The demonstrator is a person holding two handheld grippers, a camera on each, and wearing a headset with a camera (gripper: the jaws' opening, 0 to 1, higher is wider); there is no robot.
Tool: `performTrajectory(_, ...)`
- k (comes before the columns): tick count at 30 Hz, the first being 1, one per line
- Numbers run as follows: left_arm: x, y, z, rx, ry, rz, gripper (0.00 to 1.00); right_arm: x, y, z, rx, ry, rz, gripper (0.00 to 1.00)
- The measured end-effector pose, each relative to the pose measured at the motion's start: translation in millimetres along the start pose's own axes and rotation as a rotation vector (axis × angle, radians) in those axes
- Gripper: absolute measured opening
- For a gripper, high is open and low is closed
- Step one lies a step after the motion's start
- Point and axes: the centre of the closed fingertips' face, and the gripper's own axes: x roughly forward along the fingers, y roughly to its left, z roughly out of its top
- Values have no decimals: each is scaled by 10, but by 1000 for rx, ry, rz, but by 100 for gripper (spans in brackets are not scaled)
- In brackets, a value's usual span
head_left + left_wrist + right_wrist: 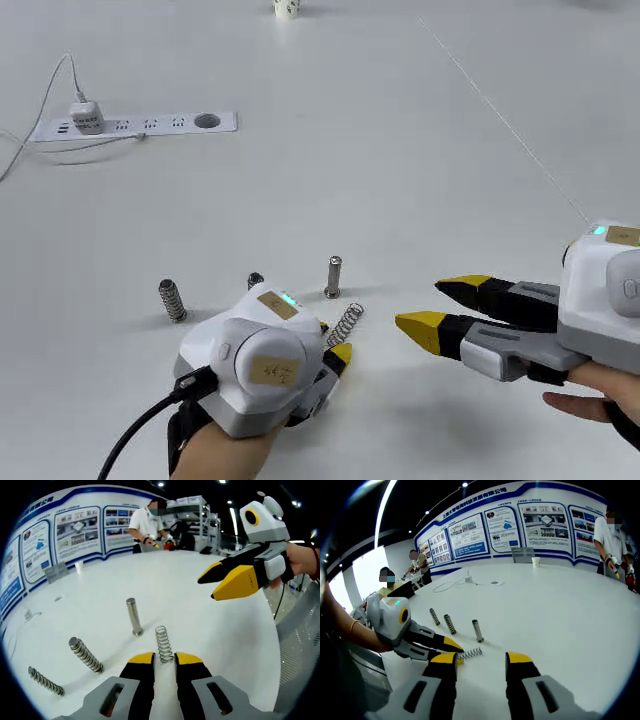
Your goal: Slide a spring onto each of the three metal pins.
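A bare metal pin (pixel 333 276) stands upright on the white table (pixel 400 180). Two more pins carry springs: one stands at the left (pixel 172 299), the other (pixel 255 280) is partly hidden behind my left gripper (pixel 333 340). That gripper is shut on the near end of a loose spring (pixel 346 322), which points toward the bare pin. In the left gripper view the spring (pixel 163 642) rises from between the yellow tips, just right of the bare pin (pixel 133 616). My right gripper (pixel 425 303) hovers open and empty, to the right of the spring.
A white power strip (pixel 140 125) with a plugged charger (pixel 85 113) and cables lies at the far left. A paper cup (pixel 287 8) stands at the far edge. A person (pixel 145 527) stands beyond the table, and others sit at its left side (pixel 387 577).
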Motion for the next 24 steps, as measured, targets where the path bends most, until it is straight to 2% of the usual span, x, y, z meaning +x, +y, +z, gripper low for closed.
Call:
performTrajectory(6, 3, -16, 9, 7, -2, -2, 11, 5, 18, -16, 2, 8, 0, 39)
performTrajectory(15, -19, -48, 11, 26, 0, -22, 10, 20, 28, 9, 9, 6, -2, 39)
performTrajectory(24, -187, -10, 130, 25, -52, -16, 9, 15, 55, 107, 55, -20, -1, 39)
